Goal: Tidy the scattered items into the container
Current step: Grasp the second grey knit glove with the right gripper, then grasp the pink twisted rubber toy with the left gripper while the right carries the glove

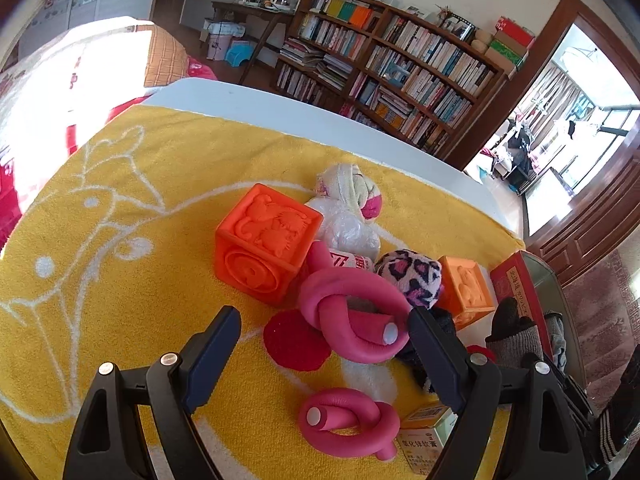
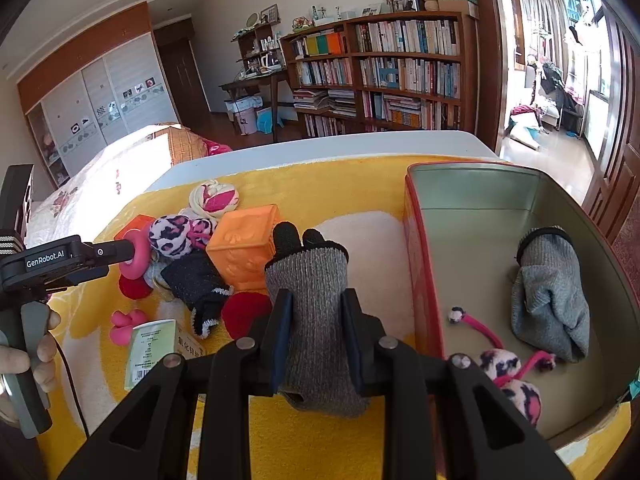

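Grey glove [image 2: 308,304] sits pinched in the right tool [image 2: 316,332], lifted just left of the red tin [image 2: 424,264], not yet over its wall; a matching glove [image 2: 548,300] and leopard pom-pom [image 2: 516,384] already lie inside. Left tool [image 1: 324,348] is spread wide, empty, jaws flanking the upper pink foam knot [image 1: 352,312] on the yellow towel [image 1: 120,240]. Risks, as I judge them: glove's limp cuff snags the tin rim and drags it; left jaws closing could also catch the black sock [image 1: 444,328] just right of the knot.
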`<state>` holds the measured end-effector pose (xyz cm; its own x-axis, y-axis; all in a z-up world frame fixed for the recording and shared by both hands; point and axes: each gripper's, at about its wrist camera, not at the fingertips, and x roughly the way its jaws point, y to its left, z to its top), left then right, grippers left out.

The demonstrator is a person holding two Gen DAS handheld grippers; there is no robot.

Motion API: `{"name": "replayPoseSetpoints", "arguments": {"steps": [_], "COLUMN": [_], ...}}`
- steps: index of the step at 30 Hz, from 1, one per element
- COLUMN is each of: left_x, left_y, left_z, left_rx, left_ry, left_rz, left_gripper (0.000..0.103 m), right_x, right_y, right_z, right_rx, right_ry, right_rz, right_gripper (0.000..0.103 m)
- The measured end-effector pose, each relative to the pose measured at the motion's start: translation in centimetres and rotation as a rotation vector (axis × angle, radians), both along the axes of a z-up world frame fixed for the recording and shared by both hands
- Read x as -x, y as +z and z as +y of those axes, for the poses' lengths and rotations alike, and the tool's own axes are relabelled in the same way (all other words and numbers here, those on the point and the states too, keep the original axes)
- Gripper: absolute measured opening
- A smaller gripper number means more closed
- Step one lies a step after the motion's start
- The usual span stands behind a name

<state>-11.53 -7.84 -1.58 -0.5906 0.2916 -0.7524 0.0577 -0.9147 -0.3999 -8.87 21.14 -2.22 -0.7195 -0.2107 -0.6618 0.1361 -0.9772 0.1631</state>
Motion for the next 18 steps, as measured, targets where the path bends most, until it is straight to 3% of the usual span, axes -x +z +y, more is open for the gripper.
{"name": "replayPoseSetpoints", "arguments": {"steps": [4, 14, 15, 16, 17, 18], "left_x": [0.4, 1.6, 1.5, 1.4, 1.4, 1.2], "left_y": [-0.1, -1.9, -2.0, -2.0, -2.0, -1.8], "left_z": [-0.1, 1.5, 1.6, 1.7, 1.7, 1.7], "left_rx": [-0.072, 0.025, 0.035, 0.041, 0.052, 0.06], "left_ry": [-0.004, -0.019, -0.021, -0.025, -0.026, -0.024], "left_rz": [-0.013, -0.029, -0.023, -0.019, -0.015, -0.003], "left_gripper": [0.087, 0.087, 0.086, 0.072, 0.066, 0.065], "right_x": [0.1, -0.1, -0.2, -0.2, -0.4, -0.6], "right_y": [-0.1, -0.1, 0.0, 0.1, 0.3, 0.5], "right_z": [0.0, -0.1, -0.1, -0.1, -0.1, -0.2], "right_rx": [-0.005, -0.012, -0.016, -0.023, -0.029, -0.032], "right_ry": [-0.006, -0.005, -0.007, -0.009, -0.012, -0.015], "right_rz": [-0.003, 0.003, 0.008, 0.017, 0.028, 0.043], "right_gripper": [0.028, 0.028, 0.028, 0.028, 0.028, 0.028]}}
